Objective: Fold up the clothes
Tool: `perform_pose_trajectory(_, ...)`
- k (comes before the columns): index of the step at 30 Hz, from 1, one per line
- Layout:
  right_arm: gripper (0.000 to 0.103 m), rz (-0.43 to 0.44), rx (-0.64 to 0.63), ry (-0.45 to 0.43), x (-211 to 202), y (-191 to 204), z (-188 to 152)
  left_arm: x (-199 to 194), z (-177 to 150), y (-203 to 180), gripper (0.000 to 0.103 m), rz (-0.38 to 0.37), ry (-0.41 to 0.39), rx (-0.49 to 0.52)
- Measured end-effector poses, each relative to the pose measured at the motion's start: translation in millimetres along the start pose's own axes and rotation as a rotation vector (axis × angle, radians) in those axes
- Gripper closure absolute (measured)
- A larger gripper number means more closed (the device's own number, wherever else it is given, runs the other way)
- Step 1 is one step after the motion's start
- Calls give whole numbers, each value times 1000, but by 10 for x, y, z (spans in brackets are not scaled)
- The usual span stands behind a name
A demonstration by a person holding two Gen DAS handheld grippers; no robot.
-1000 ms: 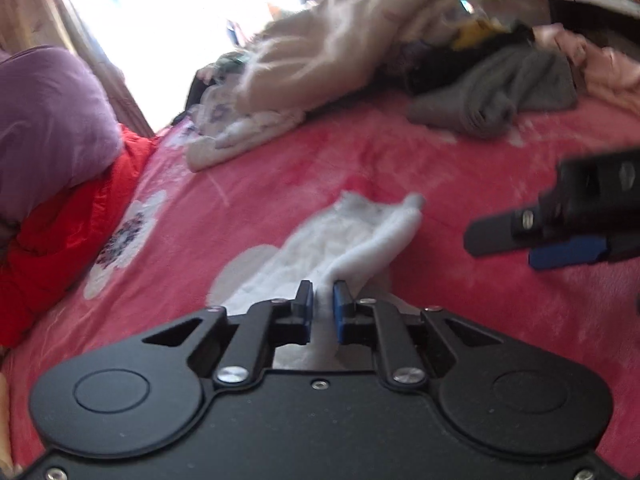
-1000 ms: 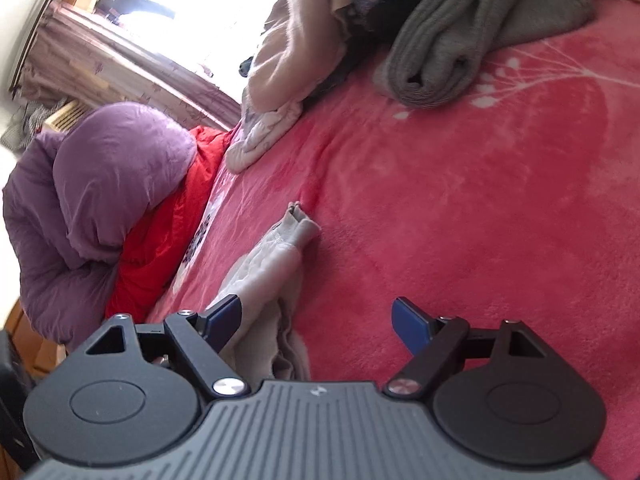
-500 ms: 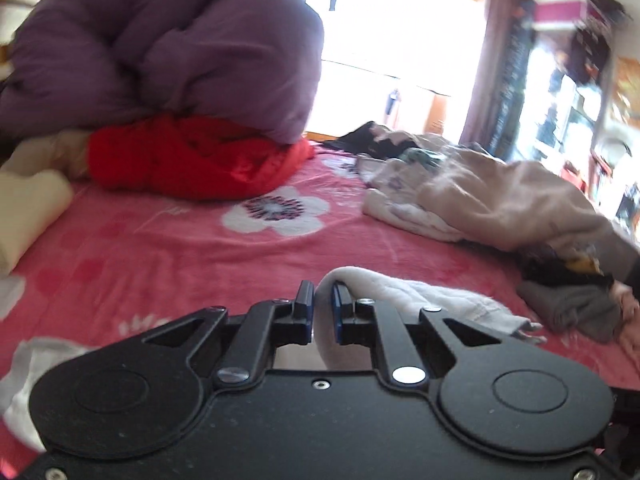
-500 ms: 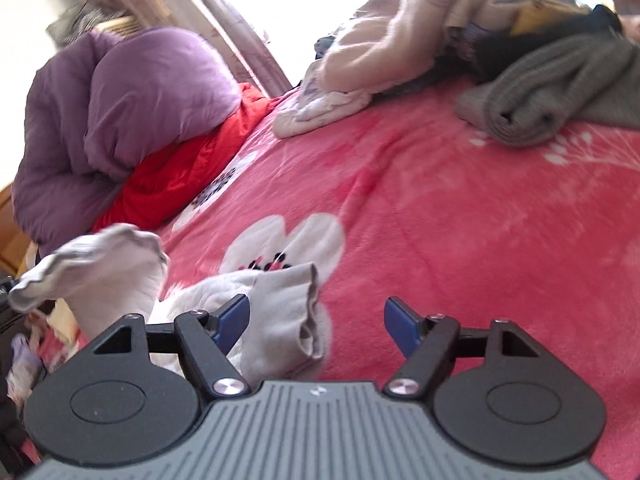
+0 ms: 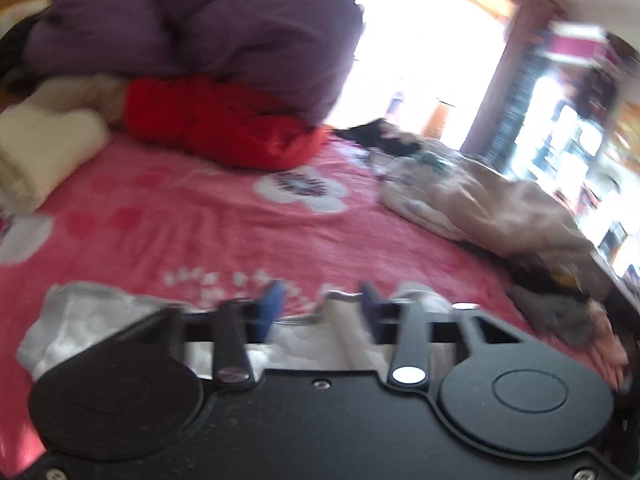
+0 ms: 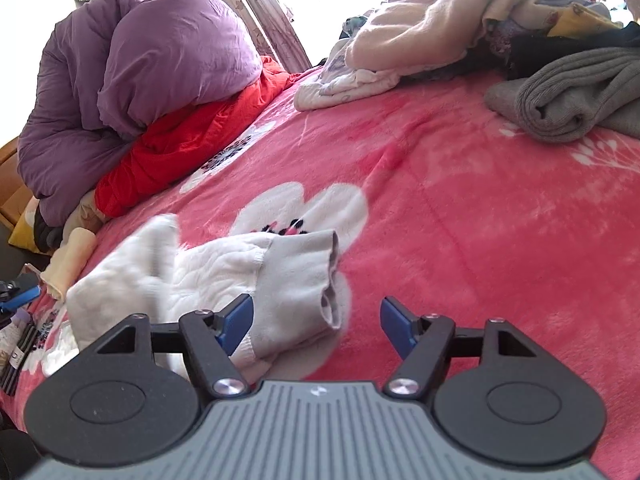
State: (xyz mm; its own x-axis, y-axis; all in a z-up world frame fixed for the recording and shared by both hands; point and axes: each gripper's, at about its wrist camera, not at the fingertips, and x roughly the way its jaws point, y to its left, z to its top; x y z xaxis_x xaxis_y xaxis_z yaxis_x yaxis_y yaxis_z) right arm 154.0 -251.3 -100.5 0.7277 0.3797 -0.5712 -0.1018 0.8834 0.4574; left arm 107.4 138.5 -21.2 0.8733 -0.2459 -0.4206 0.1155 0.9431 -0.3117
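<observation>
The left claw [image 5: 318, 306] stands open, its two blue fingers well apart with nothing between them. This view is blurred. Under and just beyond it lies the white garment [image 5: 84, 316], spreading to the near left on the pink blanket [image 5: 200, 232] of the bed. Part of the garment also shows between the fingers, low down, but the fingers do not close on it.

The right claw [image 6: 316, 322] is also open wide and holds nothing. Its left finger [image 6: 236, 322] lies over or right against the garment's grey cuff; whether it touches cannot be told. Its right finger sits above bare blanket. From this view the white garment [image 6: 208, 276] lies crumpled at the near left of the bed, its grey ribbed cuff pointing right and resting on a white flower printed on the blanket [image 6: 460, 240].

At the far left a purple quilt [image 6: 140, 72] is heaped on a red quilt [image 6: 180, 148]. At the far right lies a pile of clothes [image 6: 440, 20], with a rolled grey sweater [image 6: 568, 96] at its near edge. In the left view a folded cream cloth [image 5: 44, 152] sits at the left edge, beside the red quilt, and a beige garment [image 5: 480, 208] lies at the right.
</observation>
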Motion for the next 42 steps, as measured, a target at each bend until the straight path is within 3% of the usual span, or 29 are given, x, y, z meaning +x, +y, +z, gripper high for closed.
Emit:
perform_pose_trajectory(3, 32, 15, 22, 1, -3, -24, 4, -15, -100, -416, 45, -104, 10, 201)
perform_pose_trajectory(6, 32, 30, 40, -2, -15, -46, 9, 5, -290, -817, 45, -158, 25, 419)
perform_pose_trajectory(11, 39, 62, 58, 14, 4, -69, 17, 124, -685, -1191, 45, -139, 50, 757)
perform_pose_trajectory(15, 42, 72, 68, 31, 42, -73, 27, 122, -942, -1373, 45, -107, 26, 1016)
perform_pose_trajectory(21, 42, 86, 123, 49, 94, -144, 29, 272, -1265, -1430, 49, -55, 71, 1270)
perform_pose_trajectory(26, 42, 101, 118, 55, 106, -139, 21, 465, -1385, -1382, 61, 57, 77, 1373)
perform_pose_trajectory(34, 42, 101, 119, 66, 118, -136, 11, 599, -1464, -1318, 61, 120, 83, 1454)
perform_pose_trajectory(38, 42, 99, 114, 66, 120, -135, 5, 644, -1388, -1312, 91, 159, 78, 1359)
perform_pose_trajectory(42, 42, 98, 120, 59, 113, -150, 8, 554, -1124, -1279, 98, 139, 54, 1159)
